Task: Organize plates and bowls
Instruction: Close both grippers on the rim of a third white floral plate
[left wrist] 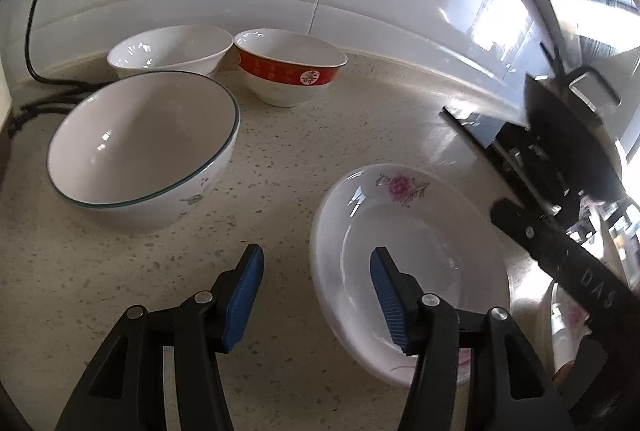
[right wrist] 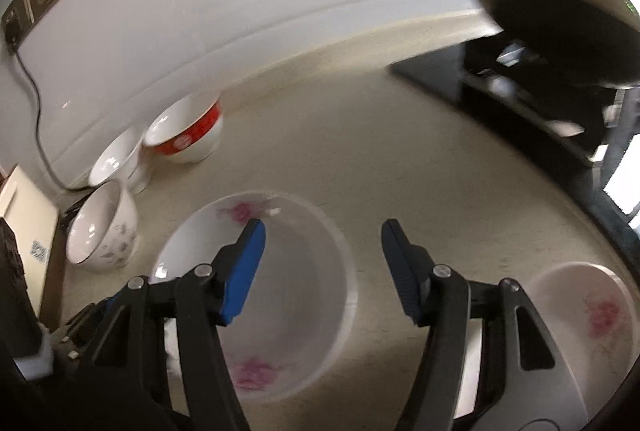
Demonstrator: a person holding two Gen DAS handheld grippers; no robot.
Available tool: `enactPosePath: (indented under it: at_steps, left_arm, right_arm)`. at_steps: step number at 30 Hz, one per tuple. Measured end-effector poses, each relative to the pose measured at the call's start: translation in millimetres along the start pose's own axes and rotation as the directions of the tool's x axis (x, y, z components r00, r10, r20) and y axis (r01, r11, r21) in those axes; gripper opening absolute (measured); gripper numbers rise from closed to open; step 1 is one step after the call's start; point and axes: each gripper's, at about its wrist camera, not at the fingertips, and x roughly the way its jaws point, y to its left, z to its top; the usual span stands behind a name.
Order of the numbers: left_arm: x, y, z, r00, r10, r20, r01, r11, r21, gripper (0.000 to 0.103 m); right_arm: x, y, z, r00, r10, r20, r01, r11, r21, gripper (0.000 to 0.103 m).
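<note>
The left gripper (left wrist: 316, 291) stands half open and empty, straddling the near rim of a white shallow plate with pink flowers (left wrist: 404, 231) on the speckled beige countertop (left wrist: 120, 271). The right gripper (right wrist: 322, 263), also parted and empty, hovers over that plate; a second flowered plate (right wrist: 592, 315) lies beside it. Three bowls sit near the wall: a green-rimmed white bowl (left wrist: 140, 147), a plain white bowl (left wrist: 172, 49) and a red-banded bowl (left wrist: 288, 67).

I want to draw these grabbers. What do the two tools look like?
Both look the same. The left tool has two black plastic arms with triangle holes and shiny silver bolts. Each arm ends in a blue ribbed pad. The right tool matches it, with blue pads too. From the left view, a black bar of the right tool carries pale letters.
</note>
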Motion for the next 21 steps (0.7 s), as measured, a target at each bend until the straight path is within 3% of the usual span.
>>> enactPosePath:
  at_steps: [4,6,8,10,21]
  left_arm:
    - [0.9,-7.9,-2.5,0.998,0.066,-0.01,-0.065,0.997,0.051,0.056]
    - [1.6,-7.4,-2.2,0.997,0.077,-0.01,-0.076,0.996,0.055,0.052]
    - [1.1,-5.4,-1.7,0.998,0.07,-0.01,-0.069,0.996,0.047,0.044]
    - [0.9,-3.3,-0.4,0.999,0.031,-0.024,-0.03,0.999,0.032,0.023]
    - [-0.2,11.9,-0.1,0.999,-0.028,-0.026,0.027,0.998,-0.058,0.02]
  right_arm:
    - [26.2,6.0,-3.0,0.993,0.01,-0.12,-0.011,1.0,-0.008,0.062]
    - [29.6,8.2,-6.5,0.993,-0.012,-0.116,0.007,0.999,-0.037,0.056]
    - [29.0,7.0,-8.8,0.992,-0.012,-0.122,0.008,0.999,-0.038,0.043]
    - [27.5,3.5,-11.3,0.993,-0.002,-0.12,-0.001,1.0,-0.026,0.027]
    - [6.6,1.8,-16.9,0.998,0.049,-0.044,-0.048,0.999,0.025,0.022]
